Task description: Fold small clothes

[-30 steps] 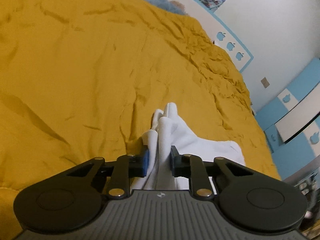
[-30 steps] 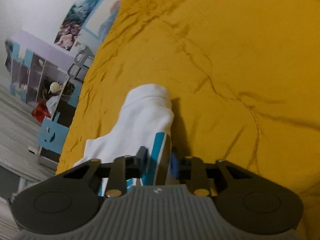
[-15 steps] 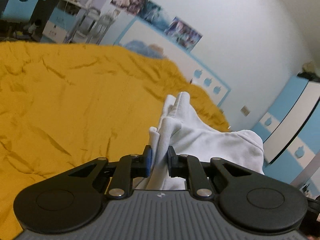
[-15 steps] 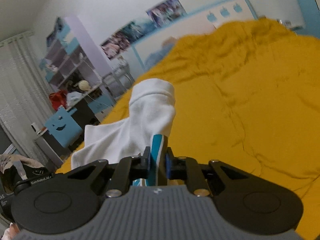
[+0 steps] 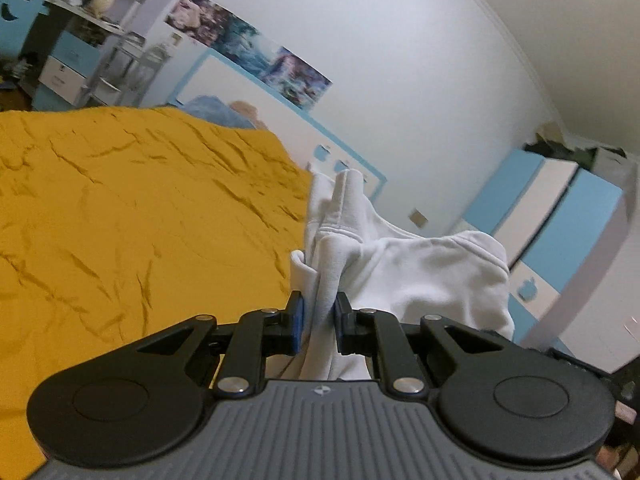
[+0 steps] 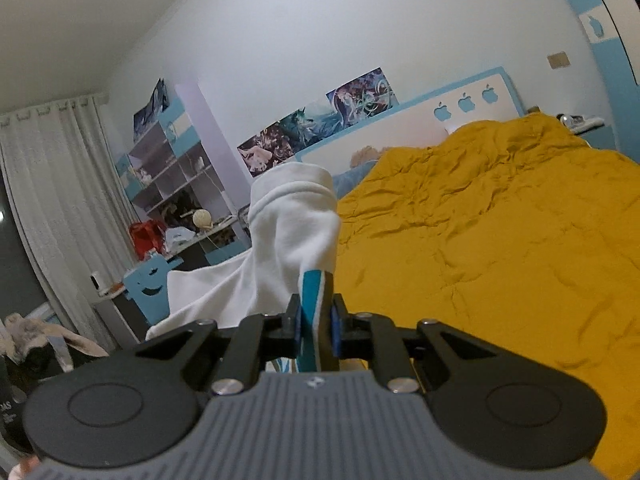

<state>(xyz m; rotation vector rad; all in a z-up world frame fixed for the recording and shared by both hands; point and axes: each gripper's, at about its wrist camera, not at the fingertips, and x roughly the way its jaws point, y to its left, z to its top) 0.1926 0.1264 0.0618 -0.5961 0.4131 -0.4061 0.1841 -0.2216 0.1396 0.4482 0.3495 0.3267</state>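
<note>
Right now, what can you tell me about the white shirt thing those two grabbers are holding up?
The white garment looks like soft, thick cotton with stitched hems, and in the right view a teal stripe runs along one edge. It is bunched and draped, not yet folded. The left gripper pinches a gathered white fold, and the right gripper pinches the striped edge. Held this way, it hangs between them above the yellow bedspread. Its lower part is hidden behind the grippers, so whether it touches the bed cannot be told.

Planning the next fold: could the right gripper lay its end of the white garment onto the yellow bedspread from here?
Probably yes. The right gripper is shut on the white garment, and the yellow bedspread ahead shows nothing lying in the way.
</note>
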